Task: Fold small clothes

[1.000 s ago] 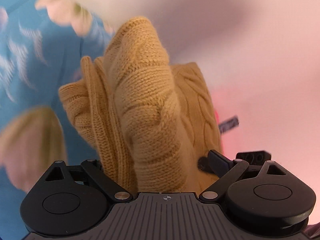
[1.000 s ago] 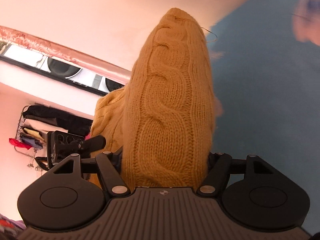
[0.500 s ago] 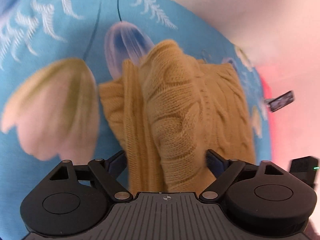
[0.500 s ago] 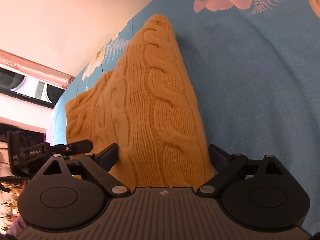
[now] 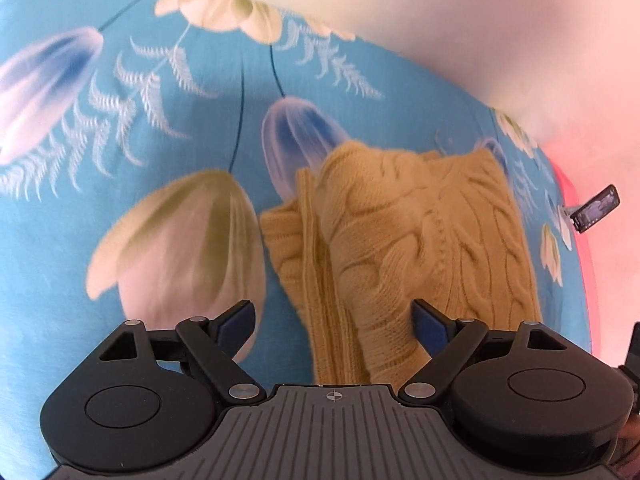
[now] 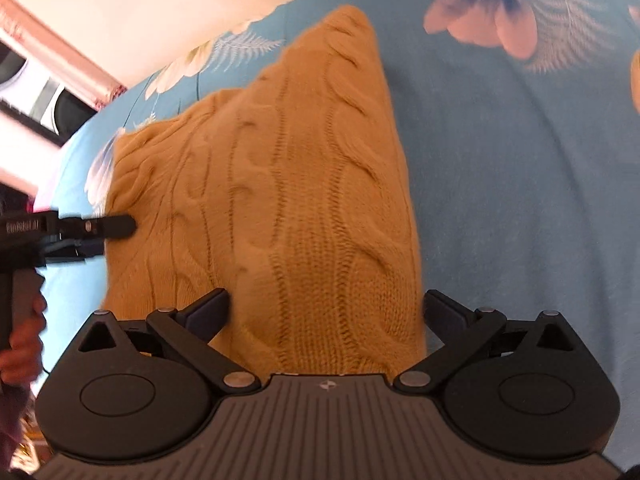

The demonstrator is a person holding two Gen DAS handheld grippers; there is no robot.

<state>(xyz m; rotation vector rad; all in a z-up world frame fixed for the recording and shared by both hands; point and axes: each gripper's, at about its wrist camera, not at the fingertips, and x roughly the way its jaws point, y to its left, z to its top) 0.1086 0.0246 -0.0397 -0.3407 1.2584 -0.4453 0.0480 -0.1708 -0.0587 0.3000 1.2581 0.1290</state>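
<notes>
A mustard-yellow cable-knit garment (image 5: 404, 248) lies folded on a blue floral bedsheet (image 5: 132, 184). In the left wrist view my left gripper (image 5: 334, 322) is open, its jaws spread to either side of the garment's near edge. In the right wrist view the same garment (image 6: 288, 200) lies flat on the sheet, and my right gripper (image 6: 326, 312) is open with the near end of the knit between its spread fingers. The left gripper also shows in the right wrist view (image 6: 96, 232), at the garment's left edge, held by a hand.
The sheet (image 6: 520, 180) spreads wide to the right of the garment. A pale wall (image 5: 440, 20) rises behind the bed. A phone on a stand (image 5: 596, 208) is at the bed's far right edge. A window frame (image 6: 40, 92) is at the far left.
Both grippers lowered the garment from mid-air onto the sheet, then opened their jaws and let go. The knit now lies flat instead of hanging.
</notes>
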